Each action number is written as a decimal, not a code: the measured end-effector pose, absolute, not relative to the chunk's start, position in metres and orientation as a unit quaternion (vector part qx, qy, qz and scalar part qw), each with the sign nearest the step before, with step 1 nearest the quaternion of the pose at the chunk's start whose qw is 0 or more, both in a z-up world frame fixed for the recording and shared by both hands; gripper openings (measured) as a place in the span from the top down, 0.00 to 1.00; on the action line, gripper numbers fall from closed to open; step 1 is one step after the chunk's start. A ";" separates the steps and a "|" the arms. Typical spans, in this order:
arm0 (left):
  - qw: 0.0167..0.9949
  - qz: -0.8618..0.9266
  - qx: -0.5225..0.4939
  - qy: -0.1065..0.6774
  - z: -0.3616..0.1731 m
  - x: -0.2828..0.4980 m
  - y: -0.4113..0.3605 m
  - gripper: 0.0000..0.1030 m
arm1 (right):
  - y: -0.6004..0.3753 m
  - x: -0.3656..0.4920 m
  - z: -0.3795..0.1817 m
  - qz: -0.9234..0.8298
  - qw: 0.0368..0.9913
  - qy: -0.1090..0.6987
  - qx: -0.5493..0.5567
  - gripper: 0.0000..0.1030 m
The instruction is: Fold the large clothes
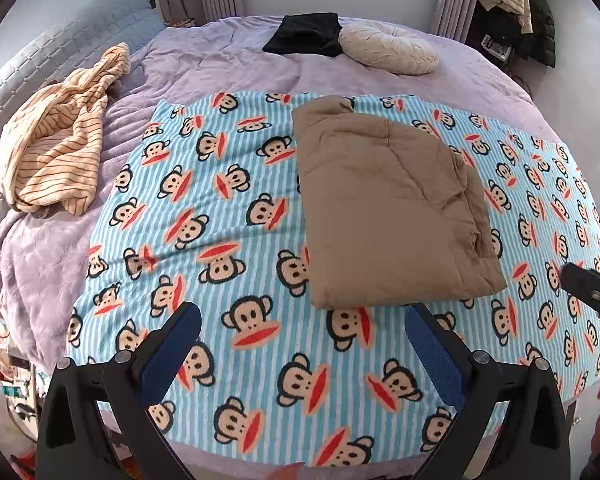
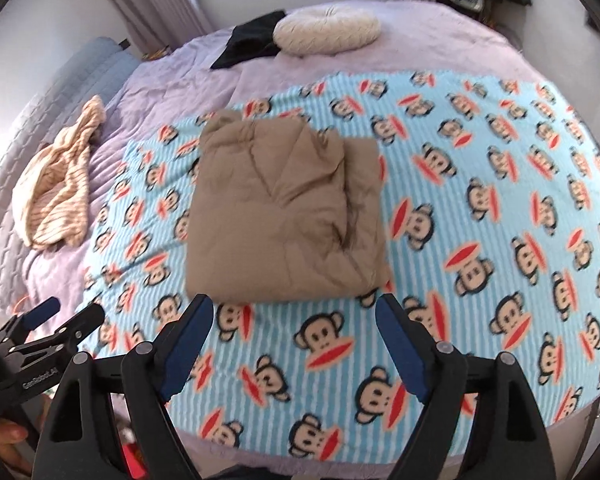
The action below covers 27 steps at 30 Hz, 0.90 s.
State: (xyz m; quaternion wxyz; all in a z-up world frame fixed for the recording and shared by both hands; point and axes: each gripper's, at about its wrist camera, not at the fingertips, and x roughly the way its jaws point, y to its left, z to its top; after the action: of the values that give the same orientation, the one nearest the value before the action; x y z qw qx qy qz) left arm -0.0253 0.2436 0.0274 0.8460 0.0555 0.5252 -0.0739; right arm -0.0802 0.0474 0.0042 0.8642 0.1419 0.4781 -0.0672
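A tan padded garment (image 1: 388,208) lies folded into a thick rectangle on the blue monkey-print blanket (image 1: 220,240); it also shows in the right wrist view (image 2: 284,216). My left gripper (image 1: 302,324) is open and empty, hovering just short of the garment's near edge. My right gripper (image 2: 294,316) is open and empty, close above the garment's near edge. The right gripper's tip shows at the right of the left wrist view (image 1: 592,292), and the left gripper shows at the lower left of the right wrist view (image 2: 66,314).
A crumpled cream striped garment (image 1: 60,152) lies on the purple bedspread (image 1: 228,64) at the left. A black folded cloth (image 1: 306,34) and a round cream cushion (image 1: 388,50) sit at the far side. A grey headboard (image 1: 28,64) runs along the left.
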 end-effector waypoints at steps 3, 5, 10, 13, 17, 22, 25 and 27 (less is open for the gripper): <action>0.847 -0.071 0.053 0.523 0.028 -0.022 0.245 0.01 | 0.048 -0.078 0.012 -0.079 0.873 0.462 0.133 0.00; 0.849 -0.068 0.051 0.522 0.029 -0.022 0.246 0.01 | 0.049 -0.075 0.016 -0.082 0.876 0.458 0.127 0.00; 0.855 -0.062 0.046 0.512 0.038 -0.020 0.248 0.01 | 0.050 -0.068 0.024 -0.081 0.875 0.458 0.129 0.00; 0.861 -0.057 0.044 0.503 0.048 -0.018 0.249 0.01 | 0.052 -0.067 0.030 -0.085 0.877 0.457 0.124 0.00; 0.867 -0.058 0.042 0.493 0.060 -0.018 0.249 0.01 | 0.057 -0.068 0.039 -0.090 0.883 0.447 0.113 0.00; 0.872 -0.063 0.042 0.485 0.070 -0.019 0.246 0.01 | 0.060 -0.068 0.047 -0.093 0.887 0.440 0.105 0.00; 0.872 -0.065 0.043 0.483 0.073 -0.020 0.245 0.01 | 0.061 -0.070 0.050 -0.093 0.889 0.435 0.104 0.00; 0.873 -0.065 0.041 0.482 0.074 -0.021 0.245 0.01 | 0.062 -0.071 0.052 -0.092 0.890 0.434 0.104 0.00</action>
State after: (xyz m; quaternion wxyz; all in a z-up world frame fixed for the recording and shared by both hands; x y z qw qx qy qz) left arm -0.0206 0.2450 0.0736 0.8725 0.0414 0.4825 -0.0650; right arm -0.0709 0.0622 0.0519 0.8902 0.1037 0.4339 -0.0922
